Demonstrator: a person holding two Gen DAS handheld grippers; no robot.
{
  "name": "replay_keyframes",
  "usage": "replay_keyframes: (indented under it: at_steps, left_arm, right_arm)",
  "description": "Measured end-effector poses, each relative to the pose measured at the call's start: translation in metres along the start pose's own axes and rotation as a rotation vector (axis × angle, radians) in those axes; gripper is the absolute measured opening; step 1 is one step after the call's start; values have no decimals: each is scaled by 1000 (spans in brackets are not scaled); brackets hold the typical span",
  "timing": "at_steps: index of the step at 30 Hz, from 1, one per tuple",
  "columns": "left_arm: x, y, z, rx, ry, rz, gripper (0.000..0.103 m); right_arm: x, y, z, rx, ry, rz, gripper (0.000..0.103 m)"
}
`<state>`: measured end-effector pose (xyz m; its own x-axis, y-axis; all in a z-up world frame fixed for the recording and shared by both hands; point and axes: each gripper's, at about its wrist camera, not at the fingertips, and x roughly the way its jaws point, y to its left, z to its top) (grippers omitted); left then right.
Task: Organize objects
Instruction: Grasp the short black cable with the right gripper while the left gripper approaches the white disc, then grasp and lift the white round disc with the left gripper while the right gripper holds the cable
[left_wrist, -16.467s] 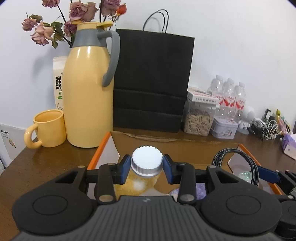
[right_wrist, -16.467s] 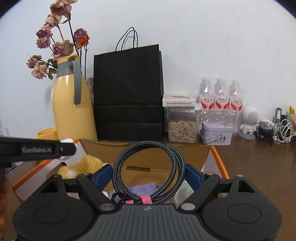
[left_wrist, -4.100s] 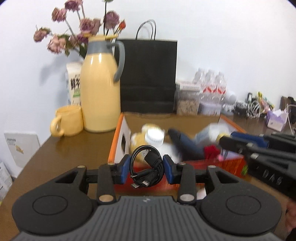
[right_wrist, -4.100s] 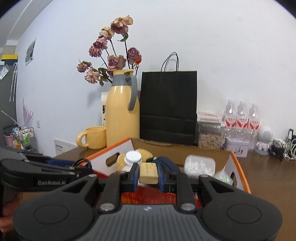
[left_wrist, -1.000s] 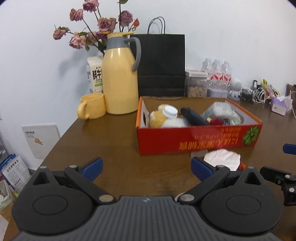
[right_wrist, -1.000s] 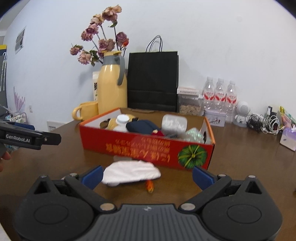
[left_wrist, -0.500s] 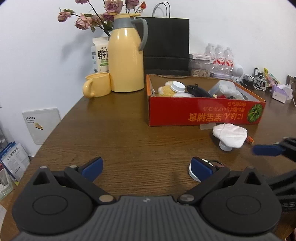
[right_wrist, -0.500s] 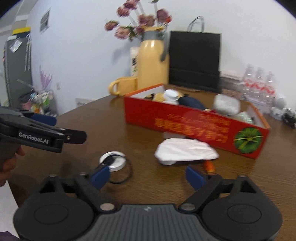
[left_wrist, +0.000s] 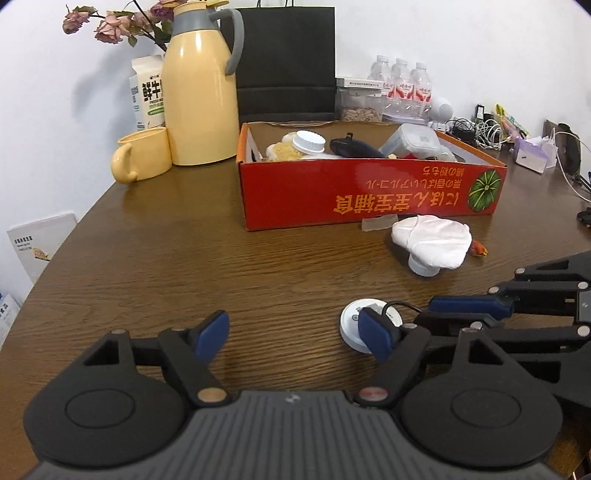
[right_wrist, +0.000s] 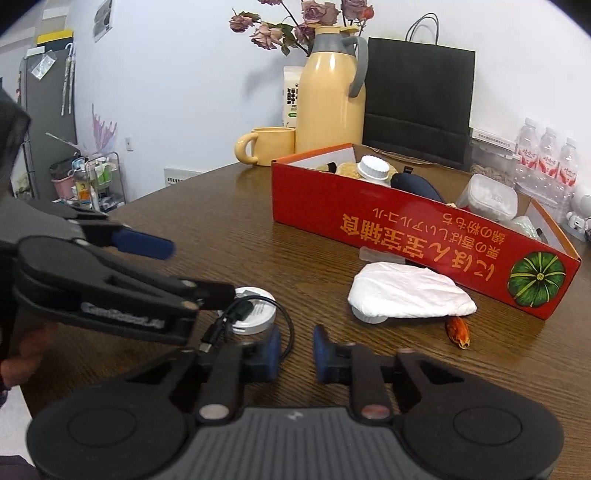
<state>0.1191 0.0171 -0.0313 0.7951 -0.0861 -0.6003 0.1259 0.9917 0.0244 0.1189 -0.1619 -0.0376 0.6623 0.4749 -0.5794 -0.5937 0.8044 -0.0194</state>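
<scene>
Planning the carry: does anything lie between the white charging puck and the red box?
Nothing squarely. Bare table runs from the white charging puck to the red box's front wall. A white cloth bundle and a small orange scrap lie right of that line; only the wall itself needs clearing.

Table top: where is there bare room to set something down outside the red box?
The widest bare wood lies left of the red box, from the yellow mug forward to the left gripper. In front of the box it is crowded: white cloth bundle, white round puck with its black cable, and the right gripper.
</scene>
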Motion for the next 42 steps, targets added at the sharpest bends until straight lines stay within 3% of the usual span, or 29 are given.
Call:
replay_keyframes:
  at_steps: [2,9,21,24,29,32,37,39,42]
  left_arm:
    - [-1,-1,0,11,-1,-23,66]
    - [-2,-12,0,58,-16,16,65]
    - [-4,-18,-2,68,-31,50,64]
    - [-4,-19,0,50,-22,32,56]
    - [-12,-19,1,21,-52,-8,77]
    - [-13,-25,1,39,-53,-19,83]
    - [-2,-34,-1,54,-18,-29,82]
    - [1,-35,-1,54,-10,-30,80]
    - [5,-36,-1,49,14,-52,56]
  right_arm:
    - [0,2,0,-23,-2,-1,4]
    - [-2,6,-2,-117,4,-55,2]
    - [-18,-23,-16,-113,6,-165,1]
    - [-22,-30,-19,-90,3,-169,1]
    - [-23,-34,-21,-62,-13,-158,1]
    - [-23,-36,-21,-48,-21,-152,1]
    - [-22,-36,-22,-38,-24,-148,1]
    - [-22,-36,-22,-36,-24,-147,1]
    - [-22,-36,-22,-32,-27,-147,1]
